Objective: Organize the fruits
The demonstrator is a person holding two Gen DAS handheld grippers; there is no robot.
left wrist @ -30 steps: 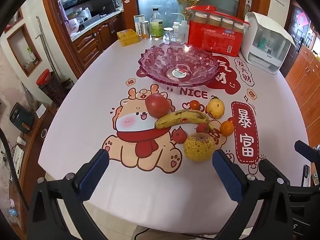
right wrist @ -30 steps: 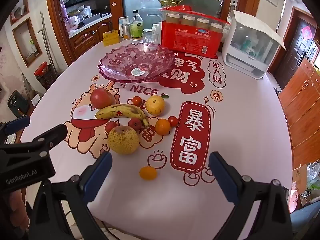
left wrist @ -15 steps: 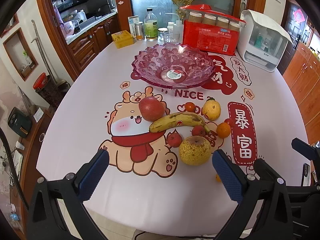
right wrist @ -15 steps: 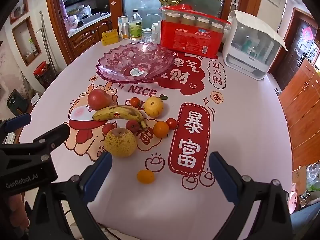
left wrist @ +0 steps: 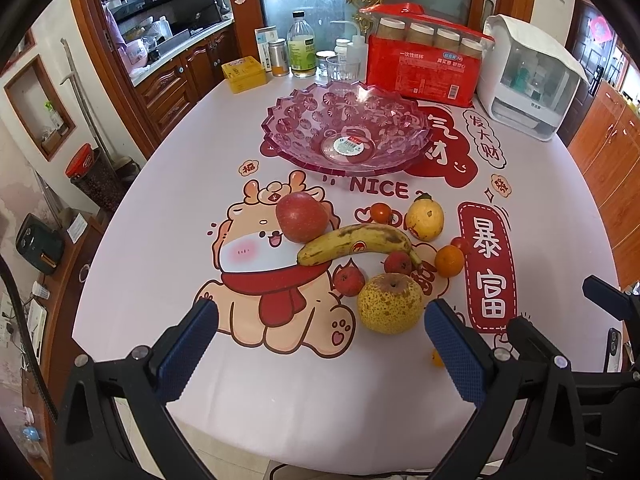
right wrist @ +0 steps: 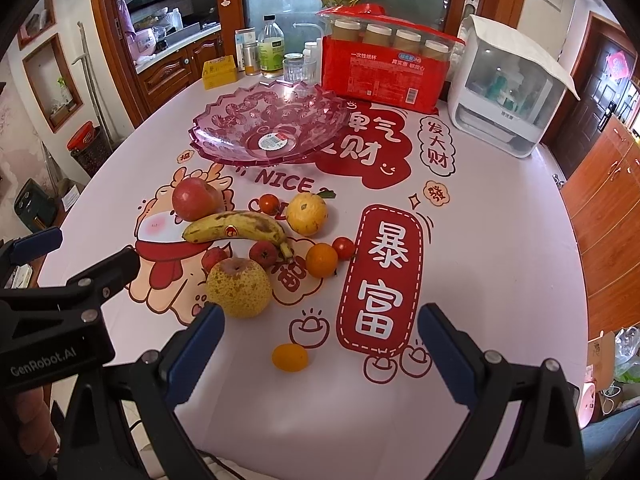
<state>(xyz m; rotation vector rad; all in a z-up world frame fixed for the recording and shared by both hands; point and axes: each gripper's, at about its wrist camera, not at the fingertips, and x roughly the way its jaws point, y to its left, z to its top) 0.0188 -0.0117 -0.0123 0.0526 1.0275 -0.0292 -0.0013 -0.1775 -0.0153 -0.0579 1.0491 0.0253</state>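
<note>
Jaws of both grippers wide apart, empty, pear [left wrist: 389, 303] just beyond left gripper [left wrist: 320, 336], kumquat [right wrist: 290, 357] between right gripper [right wrist: 320, 340] jaws

Wooden cabinets [left wrist: 182, 80], frosted glass door [right wrist: 348, 4], daylit kitchen

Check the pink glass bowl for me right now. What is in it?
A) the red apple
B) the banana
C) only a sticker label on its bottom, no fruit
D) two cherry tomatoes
C: the pink glass bowl shows only its sticker label, while the banana and red apple lie on the tablecloth in front of it.
</note>
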